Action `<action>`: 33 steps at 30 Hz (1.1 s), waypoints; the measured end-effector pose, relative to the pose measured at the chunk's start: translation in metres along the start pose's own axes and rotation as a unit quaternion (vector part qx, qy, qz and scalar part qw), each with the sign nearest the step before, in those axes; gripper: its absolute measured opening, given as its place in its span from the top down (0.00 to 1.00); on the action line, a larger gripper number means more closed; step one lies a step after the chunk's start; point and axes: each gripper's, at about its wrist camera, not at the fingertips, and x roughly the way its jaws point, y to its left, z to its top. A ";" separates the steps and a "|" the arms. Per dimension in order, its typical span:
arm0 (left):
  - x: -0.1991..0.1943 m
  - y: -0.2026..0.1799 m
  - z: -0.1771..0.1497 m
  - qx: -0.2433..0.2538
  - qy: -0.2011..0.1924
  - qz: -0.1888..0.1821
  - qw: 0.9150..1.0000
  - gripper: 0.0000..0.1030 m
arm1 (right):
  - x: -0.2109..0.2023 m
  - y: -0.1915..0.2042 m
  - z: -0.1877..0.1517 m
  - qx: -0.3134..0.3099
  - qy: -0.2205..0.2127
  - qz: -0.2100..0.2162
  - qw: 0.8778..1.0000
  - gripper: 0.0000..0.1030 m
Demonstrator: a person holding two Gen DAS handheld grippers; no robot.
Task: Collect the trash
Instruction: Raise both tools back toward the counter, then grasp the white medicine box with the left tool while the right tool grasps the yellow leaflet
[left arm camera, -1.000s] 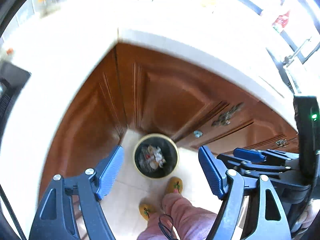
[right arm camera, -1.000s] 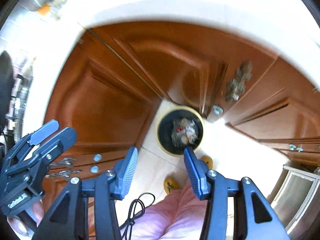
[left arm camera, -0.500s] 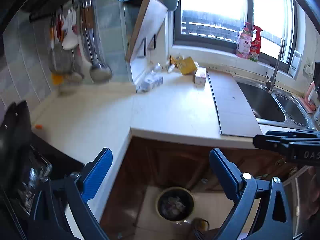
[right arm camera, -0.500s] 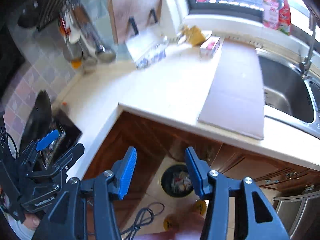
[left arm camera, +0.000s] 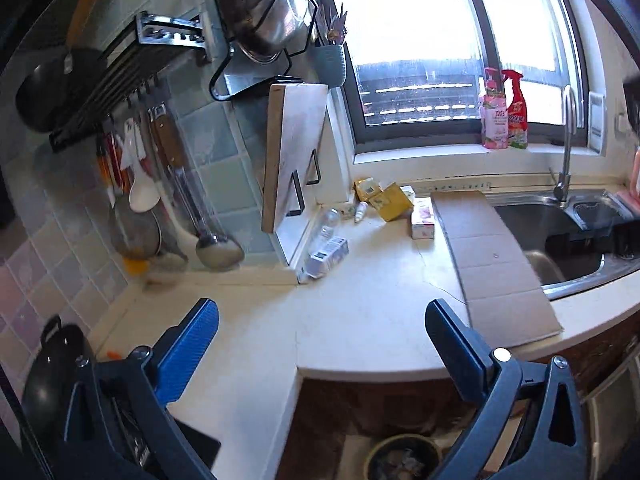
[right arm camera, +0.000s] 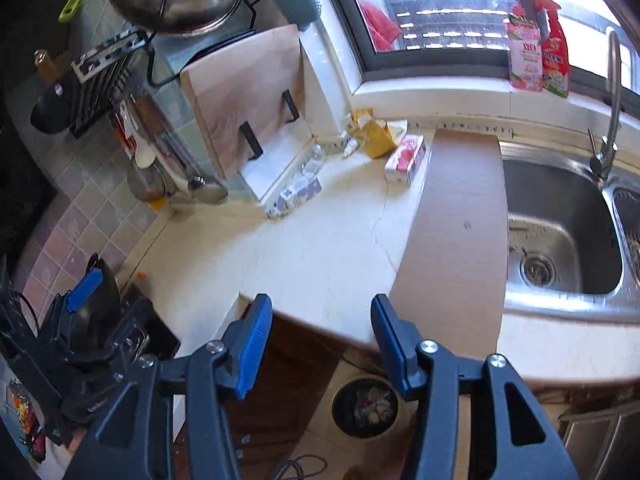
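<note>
While both grippers tilt down over the counter [left arm camera: 360, 312], jaws spread — left [left arm camera: 320, 344] opening, right [right arm camera: 320, 340] empty

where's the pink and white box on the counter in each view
Left wrist: the pink and white box lies right of centre, against the left edge of the cardboard sheet.
Right wrist: the box lies above centre, also at the sheet's left edge.
Shared landmark: the yellow carton just behind it.

The bin [left arm camera: 402, 458], cut by the frame's edge, holds perhaps wrappers.
</note>
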 end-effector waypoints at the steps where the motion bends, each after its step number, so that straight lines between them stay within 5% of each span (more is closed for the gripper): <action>1: 0.013 -0.002 0.006 0.006 0.002 0.006 1.000 0.01 | 0.005 -0.005 0.013 -0.002 -0.002 0.006 1.000 0.50; 6: 0.098 -0.017 0.034 0.040 0.033 0.050 0.997 0.01 | 0.046 -0.036 0.090 -0.003 -0.012 0.035 0.999 0.50; 15: 0.246 -0.039 0.062 0.078 0.114 0.075 0.988 0.01 | 0.172 -0.085 0.205 -0.044 -0.009 0.032 0.998 0.50; 21: 0.300 -0.048 0.058 0.109 0.146 0.086 0.979 0.01 | 0.281 -0.095 0.223 -0.106 0.037 -0.022 0.993 0.50; 28: 0.351 -0.057 0.046 0.145 0.177 0.092 0.969 0.01 | 0.350 -0.091 0.220 -0.178 0.049 -0.072 0.980 0.50; 29: 0.360 -0.058 0.045 0.147 0.182 0.093 0.968 0.01 | 0.357 -0.093 0.220 -0.179 0.054 -0.073 0.980 0.52; 32: 0.378 -0.058 0.045 0.150 0.188 0.098 0.966 0.01 | 0.373 -0.094 0.213 -0.186 0.076 -0.054 0.978 0.88; 33: 0.383 -0.058 0.045 0.150 0.190 0.098 0.965 0.01 | 0.372 -0.093 0.209 -0.188 0.076 -0.044 0.978 0.92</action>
